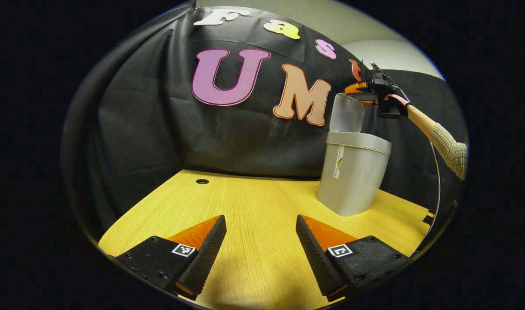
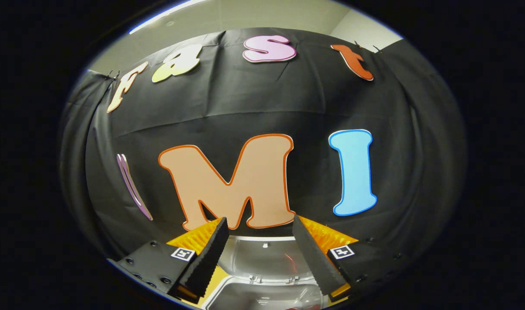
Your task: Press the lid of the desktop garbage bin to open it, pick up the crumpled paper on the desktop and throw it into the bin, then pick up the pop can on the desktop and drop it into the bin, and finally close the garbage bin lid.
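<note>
The grey desktop bin [image 1: 353,172] stands on the wooden table [image 1: 245,202], right of centre in the left gripper view. Its lid [image 1: 347,113] is tipped up and open. My right gripper [image 1: 358,89] hovers just above the lid's top edge, held by a hand. In the right gripper view that gripper [image 2: 258,254] is open with nothing between its fingers, looking down over the raised lid [image 2: 262,258] and the bin's mouth [image 2: 262,297]. My left gripper [image 1: 261,249] is open and empty, low over the table, in front of and left of the bin.
A small round cable hole [image 1: 202,181] sits at the table's back left. The black cloth wall [image 1: 159,129] stands close behind the bin. A person's forearm in a knit sleeve [image 1: 449,150] reaches in from the right.
</note>
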Demonstrator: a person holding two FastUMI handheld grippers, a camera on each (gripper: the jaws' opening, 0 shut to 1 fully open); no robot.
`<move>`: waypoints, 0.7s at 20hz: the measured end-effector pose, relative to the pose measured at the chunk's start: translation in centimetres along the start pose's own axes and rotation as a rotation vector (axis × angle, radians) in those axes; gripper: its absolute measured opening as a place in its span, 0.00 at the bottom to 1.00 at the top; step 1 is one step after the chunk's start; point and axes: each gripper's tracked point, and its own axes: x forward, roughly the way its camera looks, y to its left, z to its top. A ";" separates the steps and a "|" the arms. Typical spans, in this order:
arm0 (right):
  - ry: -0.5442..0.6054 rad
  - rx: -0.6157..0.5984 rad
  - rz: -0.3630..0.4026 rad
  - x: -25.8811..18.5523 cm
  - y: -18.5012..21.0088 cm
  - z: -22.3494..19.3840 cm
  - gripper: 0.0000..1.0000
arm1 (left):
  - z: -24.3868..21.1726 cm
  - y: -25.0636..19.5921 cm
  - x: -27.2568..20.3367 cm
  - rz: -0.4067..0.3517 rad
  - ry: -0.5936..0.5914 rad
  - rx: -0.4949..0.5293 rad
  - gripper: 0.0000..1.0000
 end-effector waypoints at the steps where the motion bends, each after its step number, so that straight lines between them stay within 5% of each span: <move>1: 0.000 -0.019 0.000 -0.2 0.1 -0.1 0.98 | 0.0 0.0 0.0 0.000 0.002 0.001 0.95; 14: 0.036 -0.044 0.017 -10.9 0.8 -5.6 0.99 | -0.4 -2.5 0.0 -0.055 0.001 -0.010 0.95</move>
